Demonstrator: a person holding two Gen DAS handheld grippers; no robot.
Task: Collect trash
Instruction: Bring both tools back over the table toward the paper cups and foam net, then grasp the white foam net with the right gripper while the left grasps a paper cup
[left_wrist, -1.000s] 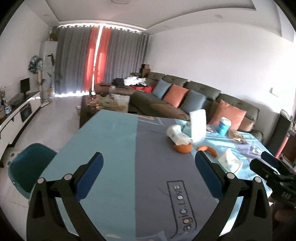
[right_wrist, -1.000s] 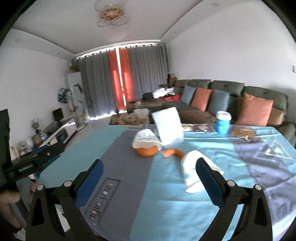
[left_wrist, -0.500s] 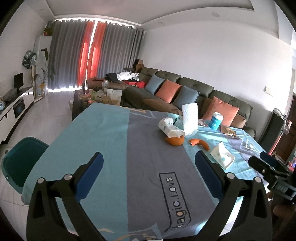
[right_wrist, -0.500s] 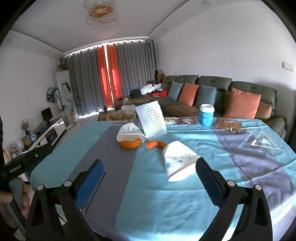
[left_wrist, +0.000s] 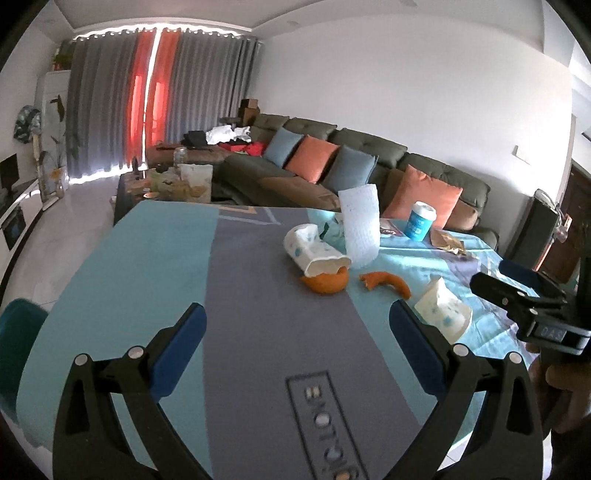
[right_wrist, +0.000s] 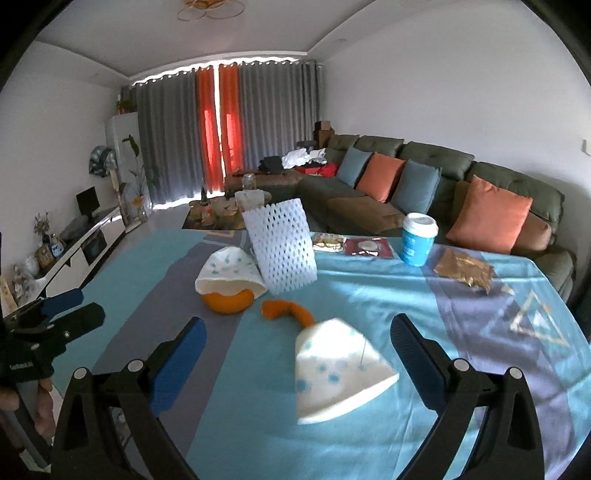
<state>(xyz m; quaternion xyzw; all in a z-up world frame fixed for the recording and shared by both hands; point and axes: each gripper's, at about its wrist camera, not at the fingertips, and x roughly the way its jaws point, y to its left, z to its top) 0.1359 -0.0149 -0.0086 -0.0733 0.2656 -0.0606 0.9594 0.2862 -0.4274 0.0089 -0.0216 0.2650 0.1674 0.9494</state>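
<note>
The crushed paper cup lies on its side on the teal part of the worktop, directly ahead of our right gripper and framed between its wide-open, empty jaws, its wide mouth toward us and its narrow base pointing away toward the curl of orange peel that touches it. From our left gripper, also wide open and holding nothing, the same cup sits off to the right beyond the jaws, so we judge the right hand nearer and best placed to close across the cup's short width
</note>
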